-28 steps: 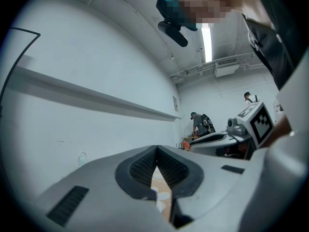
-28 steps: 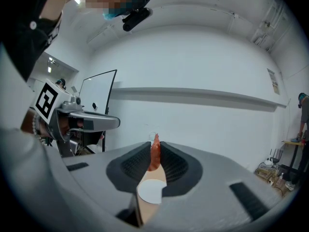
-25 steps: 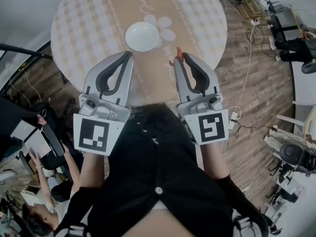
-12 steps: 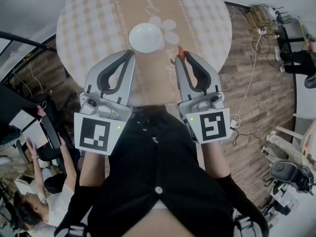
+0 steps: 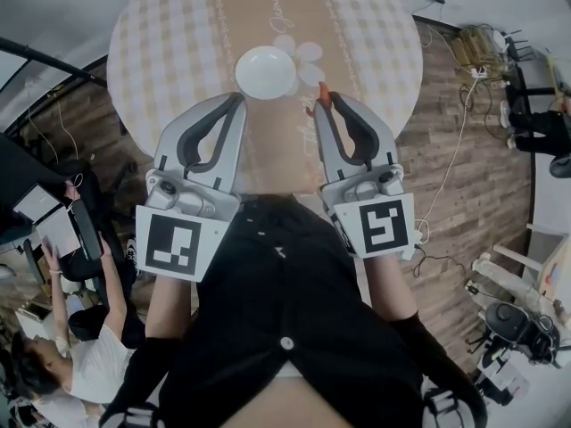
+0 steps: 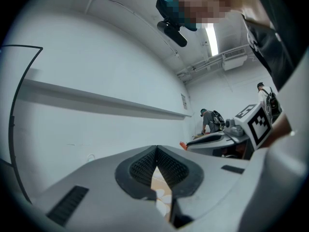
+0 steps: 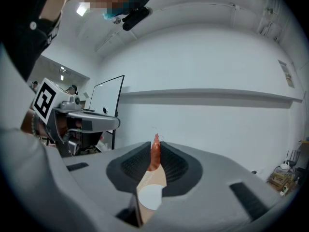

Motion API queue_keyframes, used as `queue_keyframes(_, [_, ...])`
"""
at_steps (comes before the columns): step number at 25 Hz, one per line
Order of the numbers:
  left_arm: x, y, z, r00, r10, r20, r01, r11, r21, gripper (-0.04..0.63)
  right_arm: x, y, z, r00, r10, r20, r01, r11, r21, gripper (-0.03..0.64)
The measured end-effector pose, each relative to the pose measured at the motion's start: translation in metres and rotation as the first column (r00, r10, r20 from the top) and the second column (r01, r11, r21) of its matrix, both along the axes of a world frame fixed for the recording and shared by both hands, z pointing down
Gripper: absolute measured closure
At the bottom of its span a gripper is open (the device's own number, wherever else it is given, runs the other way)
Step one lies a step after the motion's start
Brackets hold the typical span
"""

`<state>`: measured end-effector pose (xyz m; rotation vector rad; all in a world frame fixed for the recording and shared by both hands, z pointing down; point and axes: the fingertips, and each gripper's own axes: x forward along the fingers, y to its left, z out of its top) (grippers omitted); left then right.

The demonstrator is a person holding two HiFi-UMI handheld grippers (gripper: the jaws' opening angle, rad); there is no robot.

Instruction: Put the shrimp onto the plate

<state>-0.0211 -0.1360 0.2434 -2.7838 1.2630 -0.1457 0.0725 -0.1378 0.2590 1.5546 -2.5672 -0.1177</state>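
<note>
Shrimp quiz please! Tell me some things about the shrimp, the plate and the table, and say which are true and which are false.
1. The right hand-held gripper holds the shrimp. True.
2. The shrimp lies on the plate. False: it is pinched at the jaw tips, off to the plate's side.
3. The left hand-held gripper holds a spoon. False: its jaws are shut on nothing.
4. The plate has nothing in it. True.
5. The table is square. False: it is round, with a checked cloth.
</note>
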Motion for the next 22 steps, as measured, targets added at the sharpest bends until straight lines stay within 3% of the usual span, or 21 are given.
queue_keyframes(22, [0.012,-0.002,0.002,1.000,-0.027,0.007,0.027,1.000,0.002,0.592,0.010,-0.003,0.004,0.999,-0.034,0.004,0.034,0.999,-0.006,0.569])
